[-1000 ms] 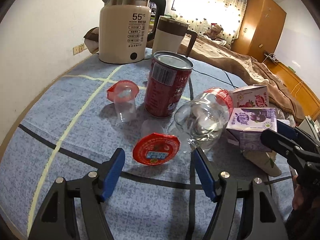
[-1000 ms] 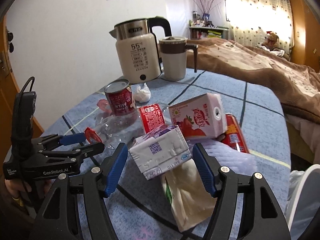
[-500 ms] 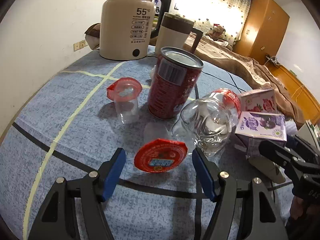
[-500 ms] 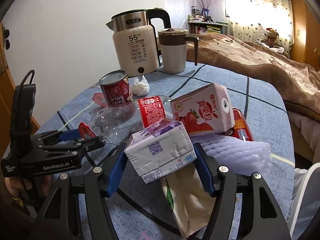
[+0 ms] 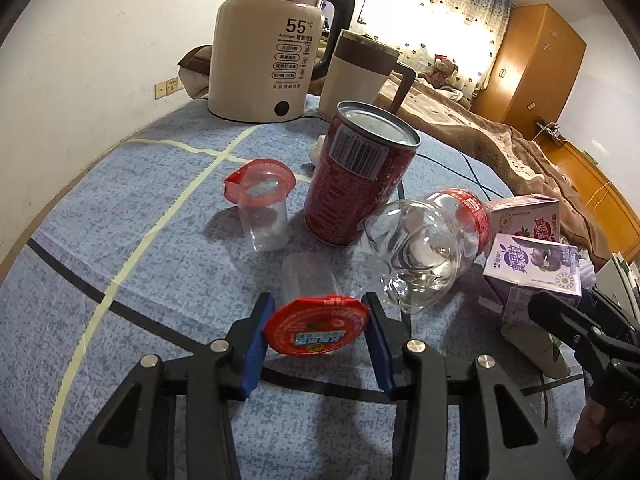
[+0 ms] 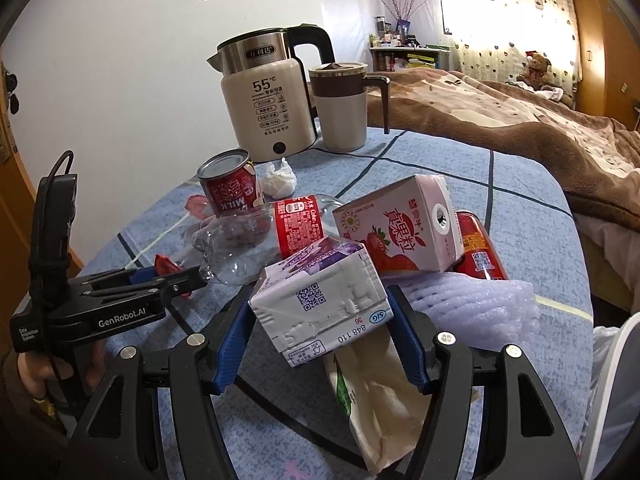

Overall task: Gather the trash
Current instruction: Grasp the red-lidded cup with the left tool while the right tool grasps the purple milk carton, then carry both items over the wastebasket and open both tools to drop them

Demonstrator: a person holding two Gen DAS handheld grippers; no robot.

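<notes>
Your left gripper (image 5: 316,330) is closing on the tipped-over clear cup w/ red foil lid (image 5: 317,326), pads touching the lid's edges, on the blue cloth (image 5: 120,240) in front of the red can (image 5: 356,176). Your right gripper (image 6: 320,330) grips the purple carton (image 6: 320,296) btwn its pads, beside the strawberry carton (image 6: 400,228).

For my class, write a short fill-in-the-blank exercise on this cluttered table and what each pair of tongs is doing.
1. The left tongs are closing around a small plastic cup with a ____ foil lid.
2. The right tongs bracket a ____ milk carton.
3. The number printed on the electric kettle is ____.
4. The clear plastic bottle lies on its ____.

Missing words: red; purple; 55; side
</notes>
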